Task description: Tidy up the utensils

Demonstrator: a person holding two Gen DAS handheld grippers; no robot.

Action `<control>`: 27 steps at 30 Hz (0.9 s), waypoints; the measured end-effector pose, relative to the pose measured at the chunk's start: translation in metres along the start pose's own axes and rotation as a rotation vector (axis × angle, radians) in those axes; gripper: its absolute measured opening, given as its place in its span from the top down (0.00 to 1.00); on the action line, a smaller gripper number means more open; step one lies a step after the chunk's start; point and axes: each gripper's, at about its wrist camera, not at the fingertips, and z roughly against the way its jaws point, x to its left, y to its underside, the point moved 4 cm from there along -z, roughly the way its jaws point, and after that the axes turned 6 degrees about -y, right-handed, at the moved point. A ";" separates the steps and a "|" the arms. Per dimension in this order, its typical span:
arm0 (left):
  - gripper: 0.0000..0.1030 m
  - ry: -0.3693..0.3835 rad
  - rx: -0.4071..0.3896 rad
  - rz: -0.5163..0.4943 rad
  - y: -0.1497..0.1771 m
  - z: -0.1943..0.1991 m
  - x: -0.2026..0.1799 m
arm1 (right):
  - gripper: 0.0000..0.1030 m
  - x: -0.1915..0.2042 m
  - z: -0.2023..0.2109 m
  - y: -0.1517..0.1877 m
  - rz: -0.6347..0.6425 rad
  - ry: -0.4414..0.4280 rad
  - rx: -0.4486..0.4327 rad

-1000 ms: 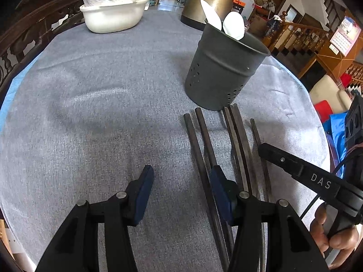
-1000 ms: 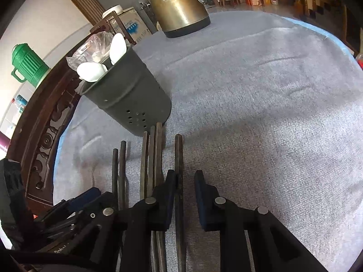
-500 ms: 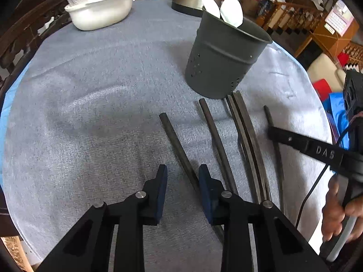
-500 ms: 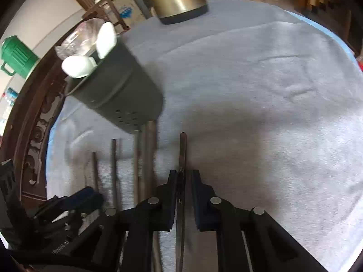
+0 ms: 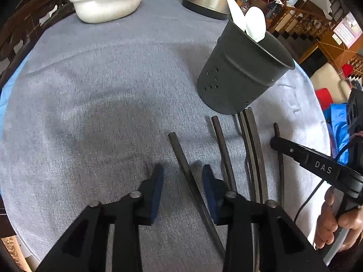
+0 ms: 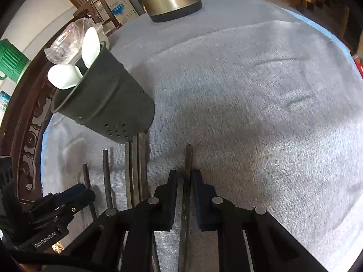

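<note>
The right gripper (image 6: 184, 179) is clamped on one dark chopstick (image 6: 188, 158); the left gripper (image 5: 182, 179) stands open astride another chopstick (image 5: 181, 156), not pinching it; more chopsticks (image 5: 251, 140) lie on the grey cloth (image 5: 102, 95), with the grey holder (image 5: 240, 72) and its white spoons (image 5: 255, 26) at one o'clock of the left gripper

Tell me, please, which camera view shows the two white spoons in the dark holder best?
The right wrist view: both white spoons stand apart, bowls fully visible above the dark holder. In the left wrist view the spoons overlap, with less of each visible.
</note>
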 end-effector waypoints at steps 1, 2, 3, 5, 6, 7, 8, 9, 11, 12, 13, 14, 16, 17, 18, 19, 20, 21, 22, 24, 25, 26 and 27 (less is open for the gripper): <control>0.84 -0.004 0.000 -0.001 -0.002 -0.001 -0.003 | 0.91 -0.002 -0.002 0.004 0.008 0.010 -0.003; 0.87 0.004 0.001 0.003 -0.003 -0.002 -0.004 | 0.92 -0.001 -0.002 0.003 0.018 0.018 -0.006; 0.87 0.017 0.005 0.011 -0.003 -0.003 -0.004 | 0.93 -0.001 -0.003 0.002 0.017 0.013 -0.010; 0.88 0.020 0.000 0.017 -0.004 -0.001 -0.005 | 0.93 -0.001 0.000 0.003 0.009 -0.013 -0.018; 0.89 0.022 -0.010 0.016 -0.004 0.002 -0.007 | 0.93 -0.001 0.002 0.004 0.008 -0.038 -0.029; 0.90 0.029 -0.021 0.016 -0.004 0.006 -0.007 | 0.93 0.000 0.007 0.006 0.008 -0.054 -0.041; 0.91 0.035 -0.033 0.015 -0.002 0.011 -0.008 | 0.93 0.000 0.012 0.006 0.011 -0.065 -0.055; 0.92 0.041 -0.051 0.014 -0.001 0.019 -0.006 | 0.94 0.001 0.018 0.006 0.016 -0.080 -0.070; 0.93 0.047 -0.089 0.011 -0.001 0.035 -0.005 | 0.94 0.003 0.032 0.007 0.026 -0.115 -0.106; 0.93 0.051 -0.112 0.009 -0.001 0.044 -0.006 | 0.94 0.005 0.038 0.007 0.030 -0.130 -0.125; 0.93 0.055 -0.130 0.008 0.000 0.052 -0.006 | 0.94 0.006 0.046 0.006 0.034 -0.147 -0.146; 0.93 0.057 -0.149 0.006 0.000 0.061 -0.006 | 0.94 0.007 0.052 0.006 0.036 -0.159 -0.164; 0.93 0.058 -0.197 -0.005 0.000 0.082 -0.005 | 0.94 0.010 0.066 0.005 0.043 -0.183 -0.205; 0.93 0.057 -0.214 -0.010 0.000 0.088 -0.006 | 0.94 0.013 0.074 0.006 0.049 -0.192 -0.223; 0.93 0.054 -0.231 -0.015 0.000 0.095 -0.008 | 0.94 0.015 0.079 0.006 0.060 -0.194 -0.242; 0.93 0.053 -0.240 -0.018 0.000 0.097 -0.008 | 0.94 0.021 0.084 0.007 0.074 -0.177 -0.250; 0.93 0.054 -0.243 -0.019 -0.002 0.097 -0.008 | 0.94 0.022 0.084 0.007 0.084 -0.146 -0.241; 0.93 0.057 -0.247 -0.018 -0.002 0.098 -0.008 | 0.93 0.021 0.081 0.006 0.078 -0.130 -0.226; 0.93 0.059 -0.251 -0.018 0.000 0.099 -0.009 | 0.92 0.018 0.077 0.006 0.054 -0.133 -0.202; 0.93 0.061 -0.260 -0.018 0.003 0.102 -0.010 | 0.92 0.009 0.068 0.006 0.008 -0.153 -0.154; 0.93 0.064 -0.264 -0.017 0.006 0.103 -0.010 | 0.92 0.006 0.060 0.007 -0.011 -0.166 -0.114; 0.93 0.071 -0.269 -0.016 0.008 0.106 -0.009 | 0.91 0.002 0.053 0.009 -0.024 -0.170 -0.087; 0.93 0.076 -0.272 -0.015 0.011 0.109 -0.009 | 0.90 0.000 0.045 0.011 -0.033 -0.167 -0.067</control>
